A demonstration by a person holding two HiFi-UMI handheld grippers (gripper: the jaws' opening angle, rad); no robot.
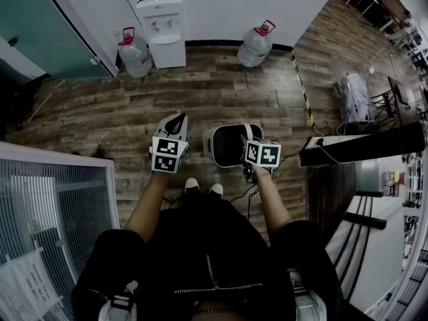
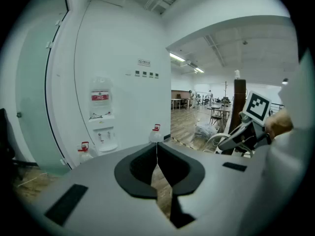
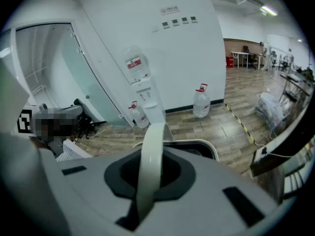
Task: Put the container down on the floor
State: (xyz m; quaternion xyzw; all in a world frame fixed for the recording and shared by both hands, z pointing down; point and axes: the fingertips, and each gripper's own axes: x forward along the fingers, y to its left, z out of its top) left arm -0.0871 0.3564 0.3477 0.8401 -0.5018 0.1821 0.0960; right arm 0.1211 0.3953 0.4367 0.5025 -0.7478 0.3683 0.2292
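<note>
The container (image 1: 224,146) is a white bucket with a dark inside and a white bail handle (image 1: 249,132). It hangs in front of my shoes over the wooden floor. My right gripper (image 1: 249,139) is shut on that handle (image 3: 151,151), which stands upright between its jaws, with the container's rim (image 3: 199,143) just beyond them. To the left of the container my left gripper (image 1: 176,122) is shut, with nothing between its jaws (image 2: 157,154). In the left gripper view the right gripper's marker cube (image 2: 257,105) shows at the right.
A water dispenser (image 1: 160,25) stands against the far wall, with a water bottle (image 1: 134,52) on its left and another (image 1: 255,45) on its right. A ribbed glass partition (image 1: 53,206) is at my left and a dark desk (image 1: 361,149) at my right. Striped tape (image 1: 302,89) crosses the floor.
</note>
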